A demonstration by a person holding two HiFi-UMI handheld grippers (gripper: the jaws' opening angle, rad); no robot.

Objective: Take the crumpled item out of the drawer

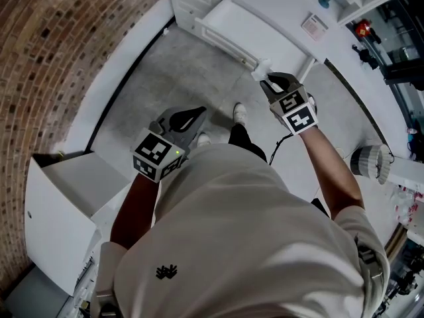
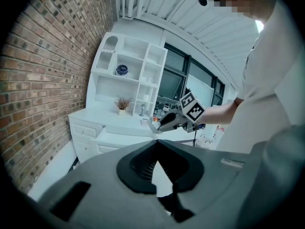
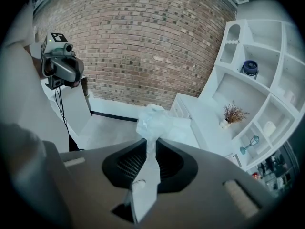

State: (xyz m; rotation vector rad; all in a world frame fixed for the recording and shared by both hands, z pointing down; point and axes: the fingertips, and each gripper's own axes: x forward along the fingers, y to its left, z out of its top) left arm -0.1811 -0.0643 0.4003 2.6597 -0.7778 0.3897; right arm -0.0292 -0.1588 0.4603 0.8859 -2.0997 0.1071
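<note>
Head view looks down on a brick wall (image 1: pixel 59 52) curving along the left of the frame and a grey floor (image 1: pixel 179 78) through the middle. A white shelf unit (image 3: pixel 267 80) with cubbies fills the right of the right gripper view. Its open drawer (image 1: pixel 225 18) sticks out at the top centre of the head view. An open white box (image 1: pixel 59 204) stands at lower left. The person's pale shirt (image 1: pixel 245 244) takes up the lower centre.

The right forearm (image 1: pixel 331 164) is bare and stretched up the frame toward the drawer, with the marker cube (image 1: pixel 296 111) on top of the hand. The right tool (image 3: pixel 148 147) tilts downward, its jaws nearly together and clamped on the crumpled item (image 3: pixel 155 120), a whitish, translucent wad. A thin neck of the wad is pinched between the pads and the puffed bulk stands beyond the tips. The left gripper view shows the item held in the air, above the drawer's front edge and out of the drawer.

The left arm is bent and kept close to the body, left of centre. The left tool (image 2: pixel 157 144) points toward the shelf unit with its tips together and nothing between them.
</note>
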